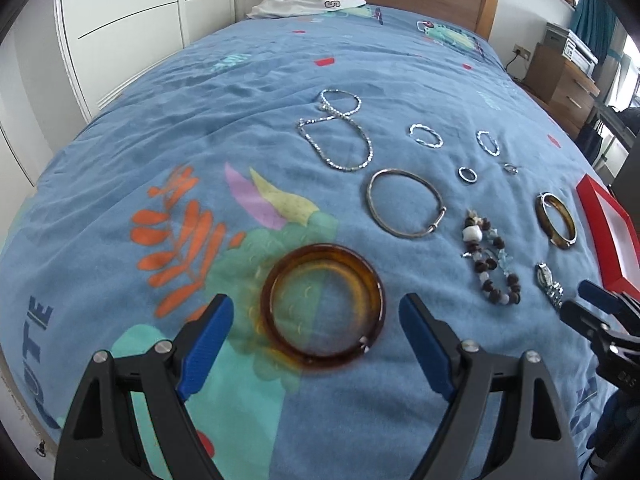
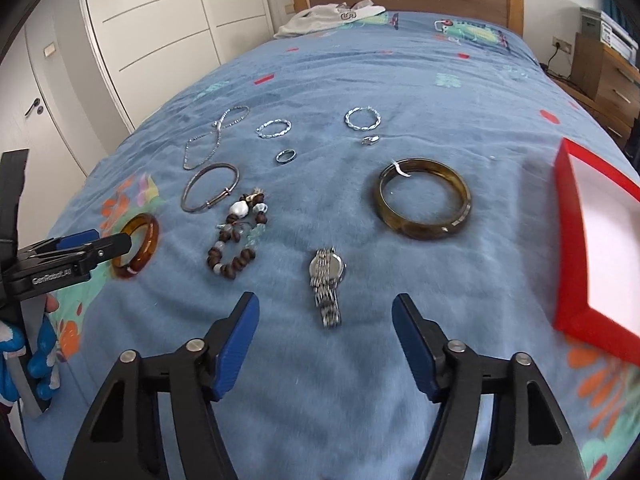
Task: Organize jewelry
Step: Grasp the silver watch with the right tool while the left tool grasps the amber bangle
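Both grippers hovered low over the near edge of a blue bedspread (image 1: 280,80), their blue-padded fingers spread wide and holding nothing. Left gripper (image 1: 316,338) pointed toward the headboard, fingers (image 1: 208,344) straddling an amber bangle (image 1: 322,306) that lay flat on the cover just ahead of them, not touching either pad. Right gripper (image 2: 324,344) sat beside it on the right, level and aimed the same way, with a silver watch (image 2: 328,284) lying lengthwise between and just beyond its fingers (image 2: 416,352), also untouched. In the right wrist view a blue-gloved hand (image 2: 36,356) gripped the left tool's handle at the left border.

Farther up the bedspread, between the two tools, lay a beaded bracelet (image 2: 238,236). Beyond that were a thin metal bangle (image 1: 406,204), a silver chain (image 1: 340,132) looped in a figure eight, two twisted silver hoops (image 1: 426,136) (image 1: 488,143), a small ring (image 1: 467,175) and another tiny ring (image 1: 511,168). A brown bangle (image 2: 424,204) rested toward the right edge, near an open red box (image 2: 568,240) with a white lining. White clothing (image 1: 304,2) lay by the headboard.
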Available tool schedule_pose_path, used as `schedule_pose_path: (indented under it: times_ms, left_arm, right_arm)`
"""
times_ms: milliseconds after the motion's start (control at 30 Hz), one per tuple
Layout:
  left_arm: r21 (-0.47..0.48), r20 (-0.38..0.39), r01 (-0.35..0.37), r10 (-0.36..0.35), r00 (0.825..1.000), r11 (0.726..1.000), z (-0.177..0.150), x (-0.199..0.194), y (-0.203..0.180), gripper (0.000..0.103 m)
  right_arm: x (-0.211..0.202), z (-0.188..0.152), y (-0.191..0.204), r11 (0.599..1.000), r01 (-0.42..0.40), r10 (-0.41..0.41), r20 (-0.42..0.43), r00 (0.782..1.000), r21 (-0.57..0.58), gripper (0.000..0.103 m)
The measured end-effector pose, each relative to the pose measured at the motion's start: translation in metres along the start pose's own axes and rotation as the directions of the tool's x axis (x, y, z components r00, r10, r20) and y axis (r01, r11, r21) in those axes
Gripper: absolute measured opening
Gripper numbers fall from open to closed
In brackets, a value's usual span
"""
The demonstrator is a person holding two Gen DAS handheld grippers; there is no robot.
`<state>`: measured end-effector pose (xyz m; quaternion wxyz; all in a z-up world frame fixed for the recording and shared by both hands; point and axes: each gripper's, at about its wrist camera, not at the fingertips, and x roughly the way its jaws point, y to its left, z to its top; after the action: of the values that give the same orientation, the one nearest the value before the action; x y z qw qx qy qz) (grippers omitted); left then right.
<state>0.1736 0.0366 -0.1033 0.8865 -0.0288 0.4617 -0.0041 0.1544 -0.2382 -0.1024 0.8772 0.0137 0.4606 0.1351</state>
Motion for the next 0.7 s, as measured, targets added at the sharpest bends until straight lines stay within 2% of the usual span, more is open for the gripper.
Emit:
schedule_pose_path:
  times_ms: [233, 367, 433, 500, 567, 633, 700]
  left_arm:
    - [0.054, 0.002, 0.049, -0.049, 0.999, 0.997, -0.002, 0.006, -0.018, 0.084]
    - [0.068, -0.018, 0.040, -0.039, 0.999, 0.997, -0.003, 0.018, -0.022, 0.081]
    - [0.074, -0.033, 0.044, -0.042, 0.999, 0.996, -0.005, 0.024, -0.023, 0.072]
    - [0.089, -0.058, 0.032, -0.027, 0.998, 0.996, -0.007, 0.033, -0.026, 0.057]
    - [0.101, -0.060, 0.022, -0.016, 0.998, 0.995, -0.008, 0.035, -0.028, 0.050]
    - [0.118, -0.056, 0.014, -0.007, 0.998, 0.993, -0.009, 0.036, -0.031, 0.037]
    - [0.128, -0.053, 0.006, 0.000, 0.999, 0.992, -0.009, 0.035, -0.033, 0.016]
  right_arm:
    - [0.020, 0.008, 0.001, 0.999, -0.024, 0.023, -0.024, 0.999, -0.025, 0.058]
    - [0.029, 0.011, 0.000, 0.999, -0.032, 0.031, -0.035, 0.999, -0.038, 0.053]
    - [0.032, 0.013, -0.002, 0.999, -0.038, 0.036, -0.041, 0.999, -0.038, 0.049]
    - [0.036, 0.015, -0.003, 0.998, -0.043, 0.041, -0.044, 0.998, -0.040, 0.046]
    - [0.038, 0.017, -0.003, 0.998, -0.054, 0.052, -0.049, 0.997, -0.045, 0.038]
    - [0.039, 0.015, -0.004, 0.997, -0.068, 0.066, -0.054, 0.996, -0.042, 0.028]
    - [0.038, 0.012, -0.007, 0.996, -0.079, 0.077, -0.057, 0.995, -0.030, 0.026]
